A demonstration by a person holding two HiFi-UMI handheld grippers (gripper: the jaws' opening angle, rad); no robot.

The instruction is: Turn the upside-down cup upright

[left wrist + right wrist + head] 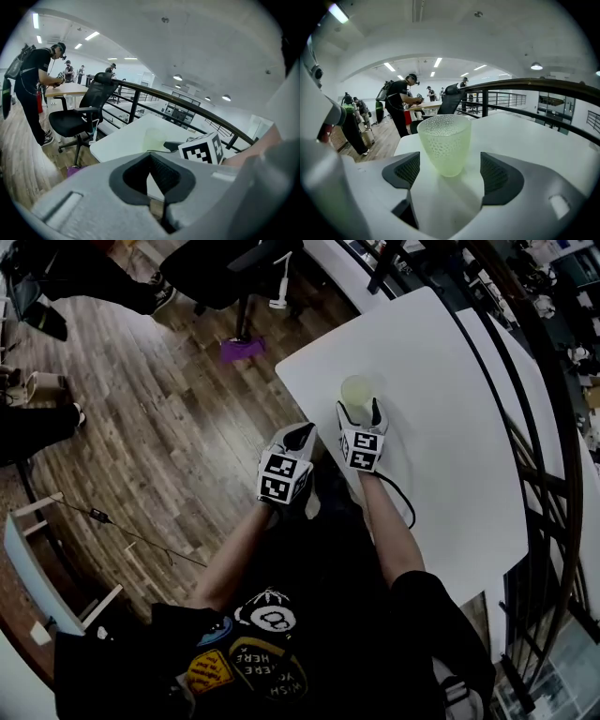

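The left gripper (300, 435) is nearest, held low in front of the person's chest, off the near corner of the white table (450, 427) and over the wooden floor (141, 409). In its own view, the left gripper (150, 161) has its dark ribbed pads together at the tips, with nothing between them. Its marker cube (284, 477) faces up toward the head camera.

Just to its right and a little further on, the right gripper (359, 414) reaches over the table's near edge. In its own view, the right gripper (450, 158) has its jaws wide apart. The cup (444, 143) stands between the tips of the two pads and slightly beyond them. Bare table shows on either side of its base, and neither pad presses on it. The right gripper holds nothing.

The cup is pale green, translucent and dimpled all over. It stands on its narrow base on the tabletop with the wide rim up, so it is already upright. From the head view the cup (356, 392) shows as a pale round mouth just past the right gripper's fingers, near the table's corner.

The left gripper view catches the right gripper's marker cube (202, 149) over the table (117, 140), with the cup (153, 139) faint beside it.

Further off are a black office chair (77, 117) on the floor beyond the table and a dark railing (187, 105) along the far side. A person in black (35, 75) bends over another table.
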